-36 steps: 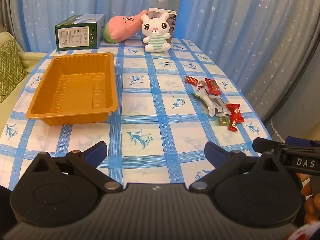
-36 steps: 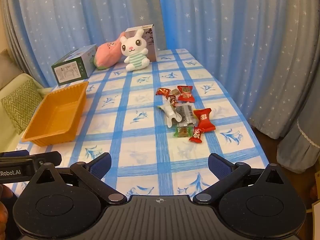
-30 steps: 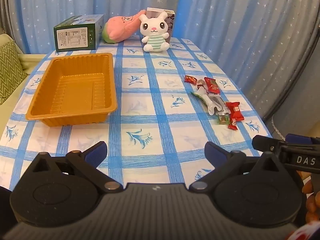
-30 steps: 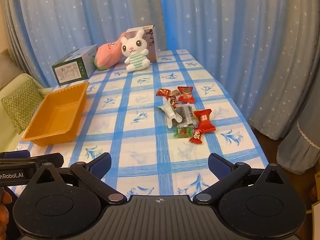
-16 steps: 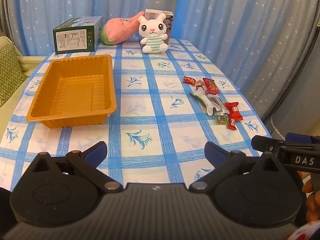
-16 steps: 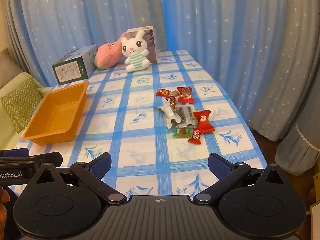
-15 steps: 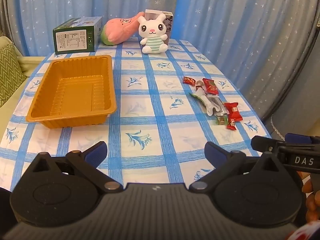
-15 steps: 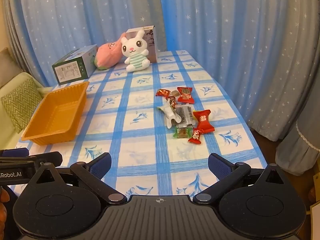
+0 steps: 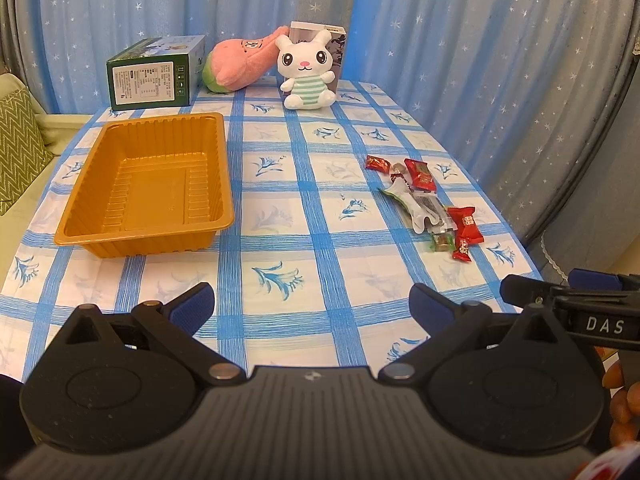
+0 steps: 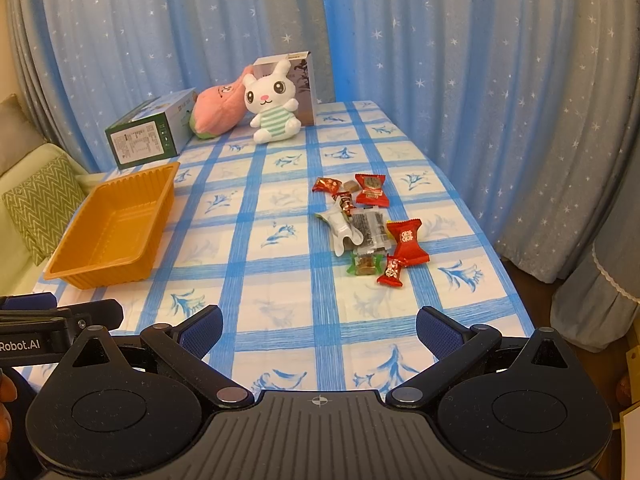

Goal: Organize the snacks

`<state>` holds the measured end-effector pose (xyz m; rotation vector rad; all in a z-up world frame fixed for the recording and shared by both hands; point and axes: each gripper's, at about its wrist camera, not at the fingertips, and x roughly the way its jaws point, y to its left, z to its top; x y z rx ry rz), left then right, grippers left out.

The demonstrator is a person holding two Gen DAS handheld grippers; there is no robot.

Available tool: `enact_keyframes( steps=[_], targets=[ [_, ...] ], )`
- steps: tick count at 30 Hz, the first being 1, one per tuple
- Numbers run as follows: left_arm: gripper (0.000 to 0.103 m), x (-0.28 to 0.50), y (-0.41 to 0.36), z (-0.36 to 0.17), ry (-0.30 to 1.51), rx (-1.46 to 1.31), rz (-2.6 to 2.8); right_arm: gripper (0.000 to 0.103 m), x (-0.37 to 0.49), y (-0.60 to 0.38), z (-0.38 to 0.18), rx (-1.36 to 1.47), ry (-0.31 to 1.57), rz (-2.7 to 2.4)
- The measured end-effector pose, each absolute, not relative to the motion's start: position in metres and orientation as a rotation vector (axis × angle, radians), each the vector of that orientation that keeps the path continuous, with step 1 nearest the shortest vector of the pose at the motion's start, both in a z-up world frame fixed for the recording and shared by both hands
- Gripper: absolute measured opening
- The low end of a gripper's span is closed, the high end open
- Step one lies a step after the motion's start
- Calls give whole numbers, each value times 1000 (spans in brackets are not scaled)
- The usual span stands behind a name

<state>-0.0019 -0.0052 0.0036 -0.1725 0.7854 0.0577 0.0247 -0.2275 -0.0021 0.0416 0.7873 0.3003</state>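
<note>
While spread, both grippers empty.

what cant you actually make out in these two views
- Print on the green box: too small to read in either view.
- Tall box behind the rabbit toy: its front is largely hidden by the toy.
- Snack pile: wrappers overlap, so an exact count is unclear; labels are too small.
- Right claw body: in the left wrist view, cut off by the right edge.
</note>
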Motion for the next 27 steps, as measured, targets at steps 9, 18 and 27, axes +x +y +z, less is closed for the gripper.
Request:
enact_keyframes(
  steps=[9,18,27],
  targets=[
    [103,-2,-6,9,786,-177,52,102,24,-228,-2,41,787,300],
    [103,-2,-8,12,787,-178,53,103,23,-229,-2,40,787,300],
    [103,-3,-8,11,786,-179,52,102,24,-229,-2,41,787,300]
  ],
)
